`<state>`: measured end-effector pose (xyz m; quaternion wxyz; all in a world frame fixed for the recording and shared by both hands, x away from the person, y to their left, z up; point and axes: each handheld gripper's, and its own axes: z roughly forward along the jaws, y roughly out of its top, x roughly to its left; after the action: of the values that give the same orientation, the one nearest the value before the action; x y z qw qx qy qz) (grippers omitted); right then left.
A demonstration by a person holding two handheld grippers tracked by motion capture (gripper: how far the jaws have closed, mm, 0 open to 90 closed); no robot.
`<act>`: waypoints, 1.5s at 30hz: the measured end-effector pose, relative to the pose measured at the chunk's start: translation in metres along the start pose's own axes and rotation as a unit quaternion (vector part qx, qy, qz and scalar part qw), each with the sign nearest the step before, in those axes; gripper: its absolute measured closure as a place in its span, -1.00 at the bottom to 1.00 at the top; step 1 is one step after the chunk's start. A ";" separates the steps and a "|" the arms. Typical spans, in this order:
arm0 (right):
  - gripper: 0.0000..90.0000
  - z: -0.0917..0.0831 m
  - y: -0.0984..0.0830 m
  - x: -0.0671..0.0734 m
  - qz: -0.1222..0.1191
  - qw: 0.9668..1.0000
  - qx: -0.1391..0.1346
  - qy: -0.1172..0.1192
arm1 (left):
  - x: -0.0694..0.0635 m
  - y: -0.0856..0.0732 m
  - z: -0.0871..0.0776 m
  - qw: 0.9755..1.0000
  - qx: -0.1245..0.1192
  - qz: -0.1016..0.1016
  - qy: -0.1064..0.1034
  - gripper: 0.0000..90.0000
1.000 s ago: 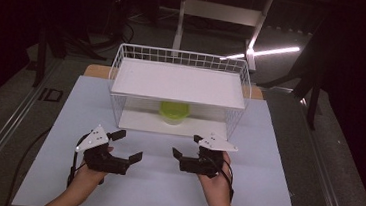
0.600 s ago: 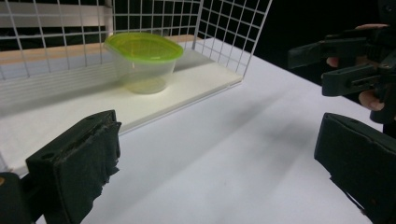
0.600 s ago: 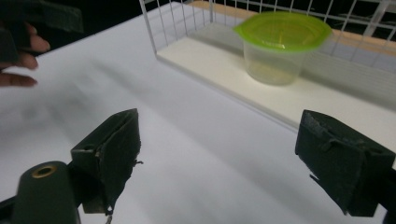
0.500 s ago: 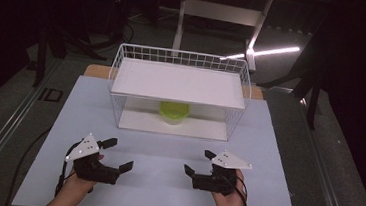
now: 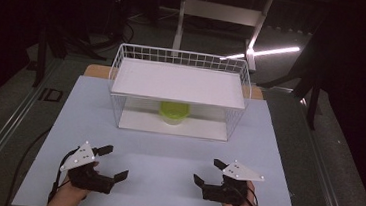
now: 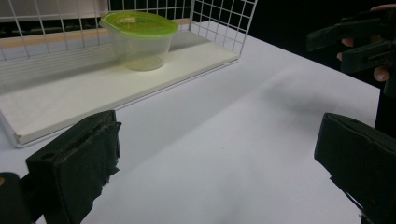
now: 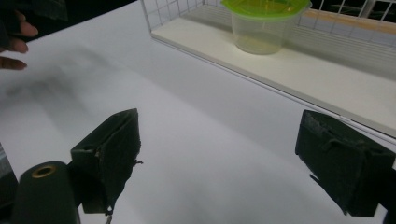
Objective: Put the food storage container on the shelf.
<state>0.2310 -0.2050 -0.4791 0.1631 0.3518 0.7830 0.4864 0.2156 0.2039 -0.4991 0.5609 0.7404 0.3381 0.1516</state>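
Now both the left hand-held gripper (image 5: 109, 163) and right hand-held gripper (image 5: 207, 172) rest empty, jaws apart, well before the wire rack (image 5: 182, 58), where reaching the lidded container (image 5: 173, 112) underneath risks snagging the shelf.

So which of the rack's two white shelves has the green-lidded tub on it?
The lower shelf holds the green-lidded tub, which stands at its middle, behind the wire rack front. The upper shelf is bare.
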 end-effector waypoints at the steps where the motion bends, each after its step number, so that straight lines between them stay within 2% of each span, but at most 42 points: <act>1: -0.69 -0.004 -0.003 0.000 -0.003 1.000 -0.003 0.000 | 0.000 -0.001 -0.001 1.000 0.001 -0.001 0.001 -0.97; 6: -0.69 -0.009 -0.009 -0.001 -0.005 1.000 0.002 -0.003 | 0.001 -0.005 -0.007 1.000 0.002 -0.002 0.004 -0.97; 12: -0.69 -0.016 -0.014 -0.003 -0.011 1.000 0.002 -0.010 | 0.001 -0.008 -0.015 1.000 0.006 0.009 0.007 -0.97; 16: -0.69 -0.016 -0.018 -0.007 -0.005 1.000 -0.003 -0.014 | 0.001 -0.010 -0.019 1.000 -0.004 0.008 0.007 -0.97; 19: -0.69 -0.016 -0.018 -0.009 0.000 1.000 -0.004 -0.014 | 0.002 -0.012 -0.019 1.000 -0.006 0.008 0.006 -0.97; 27: -0.69 -0.015 -0.023 -0.014 -0.007 1.000 0.003 -0.024 | 0.003 -0.014 -0.018 1.000 -0.014 0.005 0.005 -0.97; 33: -0.69 -0.013 -0.025 -0.018 0.000 1.000 0.003 -0.018 | 0.003 -0.013 -0.017 1.000 -0.021 0.004 0.004 -0.97; 41: -0.69 -0.009 -0.025 -0.016 -0.008 1.000 0.008 -0.011 | -0.001 -0.014 -0.016 0.999 -0.023 0.022 0.003 -0.97; 45: -0.69 -0.006 -0.025 -0.015 -0.006 1.000 0.006 -0.003 | 0.001 -0.014 -0.017 0.999 -0.031 0.012 0.000 -0.97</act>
<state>0.2282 -0.2265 -0.4991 0.1663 0.3494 0.7876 0.4796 0.2015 0.2192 -0.5066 0.5814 0.7270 0.3239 0.1685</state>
